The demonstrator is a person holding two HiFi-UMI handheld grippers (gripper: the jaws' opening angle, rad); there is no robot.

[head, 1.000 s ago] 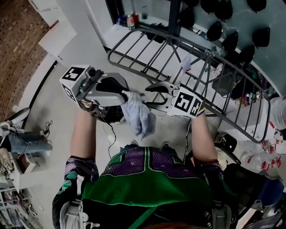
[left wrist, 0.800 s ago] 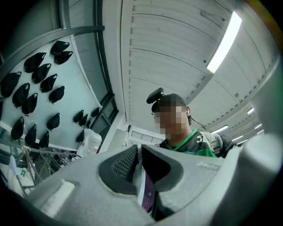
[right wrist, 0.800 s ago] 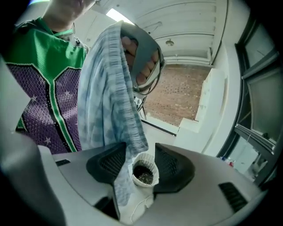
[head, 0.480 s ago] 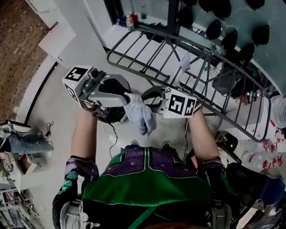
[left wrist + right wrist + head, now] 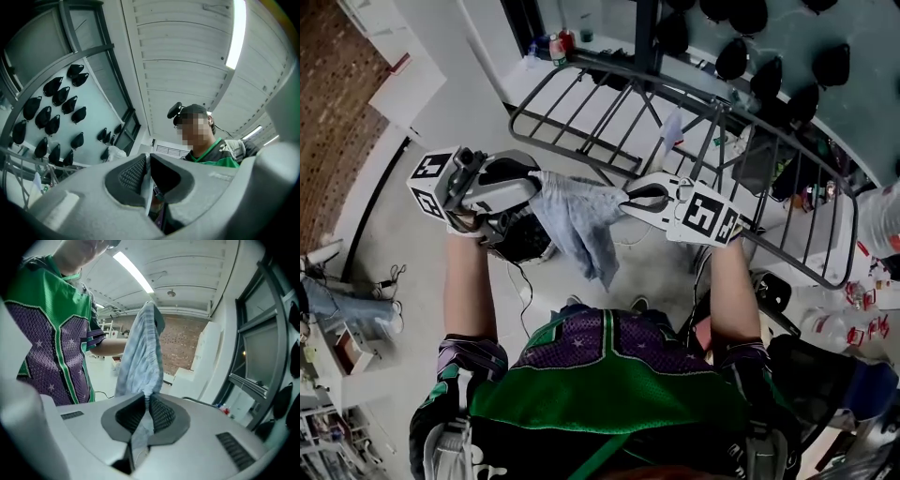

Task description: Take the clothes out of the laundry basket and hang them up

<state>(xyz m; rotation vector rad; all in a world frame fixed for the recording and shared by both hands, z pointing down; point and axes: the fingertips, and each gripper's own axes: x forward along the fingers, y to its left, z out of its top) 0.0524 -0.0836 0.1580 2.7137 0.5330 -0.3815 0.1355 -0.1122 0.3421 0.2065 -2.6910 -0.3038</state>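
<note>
A pale blue garment (image 5: 578, 223) was held stretched in mid-air, just before the person's chest. One edge was clamped in the left gripper (image 5: 536, 180). The other was pinched in the right gripper (image 5: 628, 199), whose jaws had just been closing. A drying rack (image 5: 581, 157) was seen beyond.

Soft, crumpled pale-blue cloth (image 5: 577, 223) — drying rack (image 5: 694, 94) of dark metal rods (matt finish).

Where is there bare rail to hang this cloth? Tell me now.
Free for the cloth: the drying rack's left section, from its left corner to the small white item. Crowded: the right end, where a dark garment hangs.
</note>
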